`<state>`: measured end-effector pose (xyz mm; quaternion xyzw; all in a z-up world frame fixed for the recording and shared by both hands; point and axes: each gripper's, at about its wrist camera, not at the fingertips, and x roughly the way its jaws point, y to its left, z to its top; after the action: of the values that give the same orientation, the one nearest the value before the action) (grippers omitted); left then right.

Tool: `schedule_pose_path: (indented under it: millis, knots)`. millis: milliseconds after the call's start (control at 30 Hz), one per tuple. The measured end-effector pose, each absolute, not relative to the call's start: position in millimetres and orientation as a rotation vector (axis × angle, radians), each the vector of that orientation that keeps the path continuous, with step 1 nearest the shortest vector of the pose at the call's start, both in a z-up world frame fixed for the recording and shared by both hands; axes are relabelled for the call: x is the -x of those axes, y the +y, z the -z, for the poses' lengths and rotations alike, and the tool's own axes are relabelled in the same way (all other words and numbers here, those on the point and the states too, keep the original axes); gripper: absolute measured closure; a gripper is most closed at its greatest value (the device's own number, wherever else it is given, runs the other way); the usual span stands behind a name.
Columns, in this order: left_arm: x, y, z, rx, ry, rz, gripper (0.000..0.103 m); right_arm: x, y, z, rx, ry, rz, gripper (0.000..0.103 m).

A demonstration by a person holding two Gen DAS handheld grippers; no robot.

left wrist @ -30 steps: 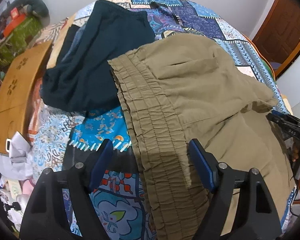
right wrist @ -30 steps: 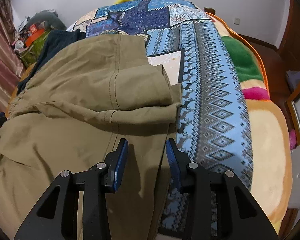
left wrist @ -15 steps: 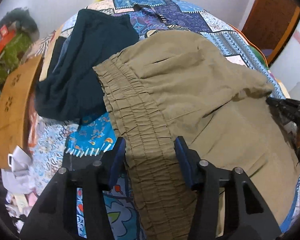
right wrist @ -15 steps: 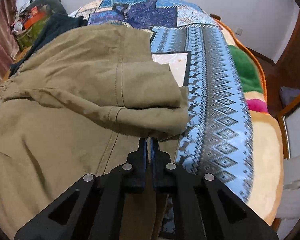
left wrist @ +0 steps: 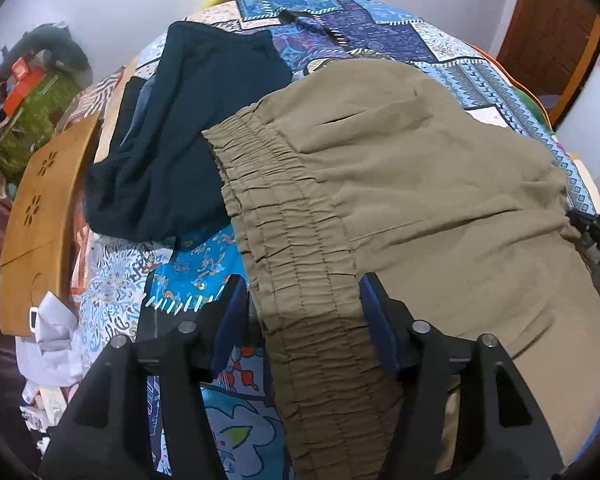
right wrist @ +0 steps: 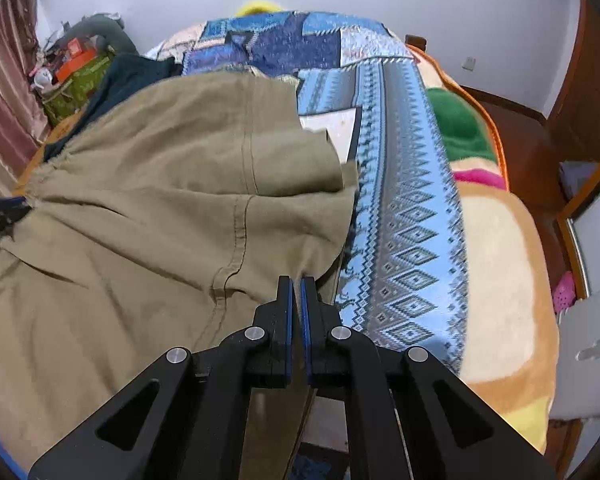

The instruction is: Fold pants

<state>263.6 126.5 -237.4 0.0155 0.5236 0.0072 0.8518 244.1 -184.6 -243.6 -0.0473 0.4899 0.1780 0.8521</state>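
Note:
Khaki pants [left wrist: 420,184] lie spread on the patterned bedspread [left wrist: 188,272], elastic waistband [left wrist: 296,264] towards the left wrist camera. My left gripper [left wrist: 302,312] straddles that waistband; its jaws are opening, with the band between the blue pads [left wrist: 230,320], which do not squeeze it. In the right wrist view the pants [right wrist: 160,200] show a folded-over leg. My right gripper [right wrist: 297,284] is shut on the fabric edge beside the seam and raises it slightly. Each gripper shows at the edge of the other's view: the right gripper [left wrist: 596,228] and the left gripper [right wrist: 0,216].
A dark navy garment [left wrist: 188,128] lies beyond the waistband on the left. A wooden board [left wrist: 40,216] leans at the bed's left side, with white cloth [left wrist: 56,340] below it and a cluttered green box [left wrist: 32,108] behind. A plush blanket [right wrist: 500,260] covers the bed's right edge.
The right jaws closed on the pants' edge and drew it up a little. The left jaws narrowed around the waistband, then widened again.

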Motion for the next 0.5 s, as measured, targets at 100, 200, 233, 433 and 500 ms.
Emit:
schedule_pose_path:
  millis: [100, 200, 233, 433, 500]
  knots:
    - [-264, 129, 238, -0.031, 1.103, -0.018, 0.038, -248, -184, 249, 0.088, 1.05, -0.368, 0.1]
    - [-265, 132, 237, -0.005, 1.116, 0.0, 0.038, -247, -183, 247, 0.093, 1.057, -0.366, 0.099]
    - [-265, 133, 235, 0.003, 1.12, 0.007, 0.038, -246, -182, 245, 0.104, 1.049, -0.369, 0.098]
    - [-260, 135, 213, 0.009, 1.077, -0.012, 0.038, -235, -188, 220, 0.151, 0.973, -0.395, 0.095]
    - [-259, 138, 202, 0.015, 1.052, -0.011, 0.038, -235, -191, 210, 0.139, 0.954, -0.402, 0.094]
